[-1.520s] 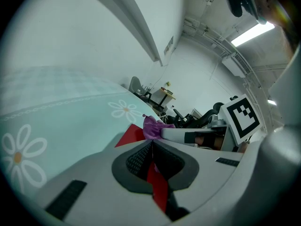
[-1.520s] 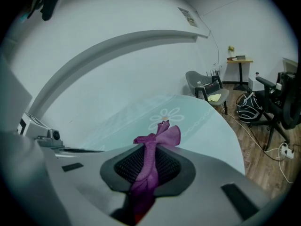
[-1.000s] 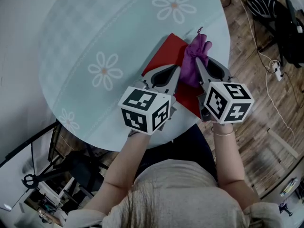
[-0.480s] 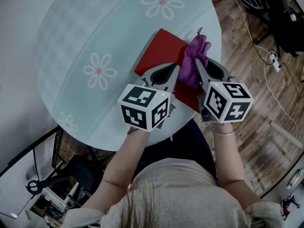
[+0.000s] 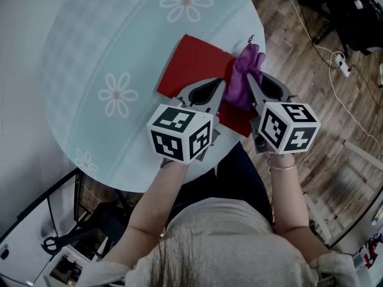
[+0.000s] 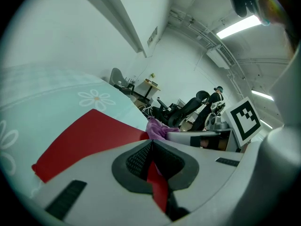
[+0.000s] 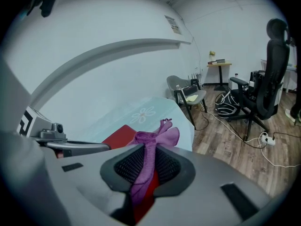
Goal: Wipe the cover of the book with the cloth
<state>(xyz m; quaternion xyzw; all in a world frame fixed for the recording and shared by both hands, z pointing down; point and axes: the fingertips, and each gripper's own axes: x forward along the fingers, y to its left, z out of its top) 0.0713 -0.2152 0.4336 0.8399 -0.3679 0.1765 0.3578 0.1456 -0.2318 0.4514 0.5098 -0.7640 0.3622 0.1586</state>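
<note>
The person wears a light grey short-sleeved top (image 5: 230, 244), with dark trousers (image 5: 233, 175) showing just beyond its front edge and a thin bracelet (image 5: 281, 167) on the wrist between the top and the right gripper (image 5: 258, 88). That one and the left gripper (image 5: 210, 93) are pale grey plastic with teardrop-shaped jaws lined with black ribbed pads (image 6: 136, 160). At the end nearer the top, each carries a white cube (image 5: 179, 133) printed with black square markers.

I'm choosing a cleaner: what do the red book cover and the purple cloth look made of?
The book cover looks like coated card or paper, smooth matte red: flat, crisp-edged. The cloth looks like soft fabric, perhaps microfibre, matte purple: it bunches in limp folds.
</note>
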